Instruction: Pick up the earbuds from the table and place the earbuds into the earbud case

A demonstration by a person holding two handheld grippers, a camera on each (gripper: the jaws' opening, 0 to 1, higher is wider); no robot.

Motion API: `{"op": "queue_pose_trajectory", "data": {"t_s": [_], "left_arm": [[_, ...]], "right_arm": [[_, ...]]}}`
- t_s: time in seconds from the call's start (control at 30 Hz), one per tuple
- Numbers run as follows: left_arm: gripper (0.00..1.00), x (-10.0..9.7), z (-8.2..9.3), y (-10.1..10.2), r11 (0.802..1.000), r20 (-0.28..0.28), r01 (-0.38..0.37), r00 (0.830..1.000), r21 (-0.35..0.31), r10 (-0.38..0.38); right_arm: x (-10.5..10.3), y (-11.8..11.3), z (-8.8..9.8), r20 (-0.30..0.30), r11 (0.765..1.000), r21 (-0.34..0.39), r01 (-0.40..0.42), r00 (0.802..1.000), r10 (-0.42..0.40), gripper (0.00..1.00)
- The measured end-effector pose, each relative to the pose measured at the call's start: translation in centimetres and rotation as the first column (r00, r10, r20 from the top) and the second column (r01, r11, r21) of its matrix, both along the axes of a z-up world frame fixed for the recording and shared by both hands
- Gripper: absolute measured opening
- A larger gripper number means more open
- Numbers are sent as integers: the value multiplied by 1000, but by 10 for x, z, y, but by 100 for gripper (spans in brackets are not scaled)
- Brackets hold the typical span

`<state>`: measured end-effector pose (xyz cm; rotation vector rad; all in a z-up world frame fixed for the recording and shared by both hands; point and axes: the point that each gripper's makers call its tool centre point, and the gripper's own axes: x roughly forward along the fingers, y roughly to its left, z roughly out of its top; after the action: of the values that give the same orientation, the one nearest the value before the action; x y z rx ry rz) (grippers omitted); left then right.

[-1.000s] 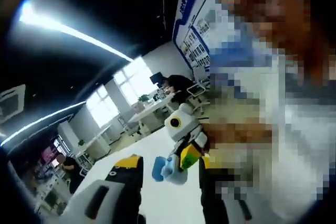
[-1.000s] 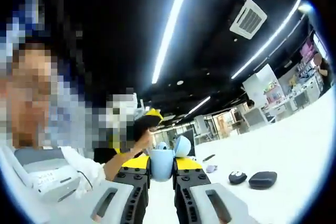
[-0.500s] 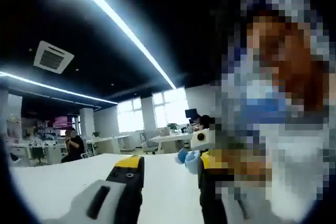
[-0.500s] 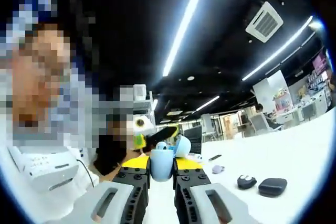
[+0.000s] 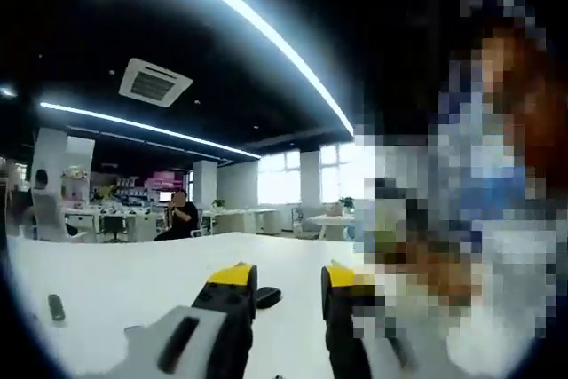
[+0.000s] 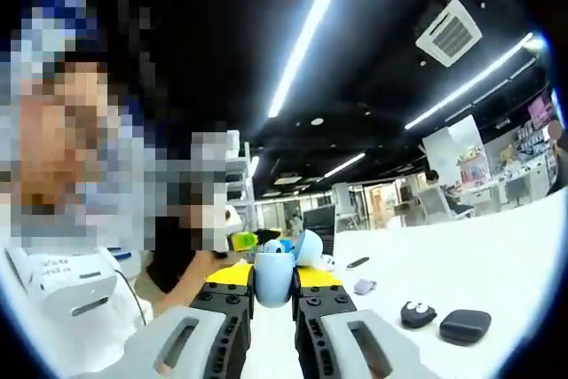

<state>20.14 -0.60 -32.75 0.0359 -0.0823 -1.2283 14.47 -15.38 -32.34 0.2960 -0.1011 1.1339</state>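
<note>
Case point(image 6: 275, 277), pale blue, lid open, pinched between right gripper point(image 6: 275, 283) fingers above the white surface point(image 6: 497, 255). Looks light, hard, slippery; best held at the body. Left gripper point(image 5: 288, 286) fingers spread, empty.

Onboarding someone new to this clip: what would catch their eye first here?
Most striking is the light blue earbud case, lid open, clamped between the right gripper jaws low in the right gripper view. To its right on the white table lie a small black object with white eyes and a dark pouch. The left gripper jaws stand apart with nothing between them.
</note>
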Motion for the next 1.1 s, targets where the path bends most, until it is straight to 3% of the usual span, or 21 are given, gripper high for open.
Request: {"op": "queue_pose_trajectory", "data": {"t_s": [0.17,0.33,0.4,0.47,0.7,0.73,0.77,0.83,0.87,0.9,0.97,1.0,1.1], "left_arm": [[29,12,-22,-4,990,30,-46,999,135,42],[29,31,-50,6,952,67,-114,993,283,99],[27,27,-61,8,939,71,-88,995,333,68],[27,22,-80,9,907,69,-61,997,417,35],[27,11,-106,-4,861,62,5,997,508,-42],[28,3,-106,-9,864,55,47,995,501,-87],[28,-5,-100,-15,881,46,86,992,465,-121],[28,-25,-77,-35,929,6,199,977,313,-211],[27,-39,-63,-45,936,-14,275,960,221,-279],[26,-52,-48,-53,930,-27,344,939,131,-344],[23,-72,-29,-66,892,-91,451,888,-19,-451],[22,-73,-25,-71,883,-111,466,876,-60,-469],[22,-65,-22,-82,891,-177,430,875,-146,-452]], "right_arm": [[0,5,-5,-7,1000,-10,-11,1000,11,15],[-2,14,-10,5,998,-62,-16,1000,16,15],[-5,18,-12,9,996,-78,-31,999,32,15],[-6,22,-18,10,994,-106,-36,999,38,15],[-7,31,-27,1,988,-140,-56,998,57,15],[-8,33,-27,0,989,-134,-61,998,61,15],[-9,34,-26,2,990,-127,-67,998,68,15],[-10,38,-25,6,990,-111,-83,996,84,15],[-11,40,-23,13,991,-94,-93,995,94,15],[-12,42,-21,12,992,-74,-102,995,103,15],[-12,42,-18,20,993,-48,-107,994,108,15],[-12,42,-17,21,993,-35,-110,994,110,15],[-16,41,-9,37,992,11,-127,991,127,15]]}}
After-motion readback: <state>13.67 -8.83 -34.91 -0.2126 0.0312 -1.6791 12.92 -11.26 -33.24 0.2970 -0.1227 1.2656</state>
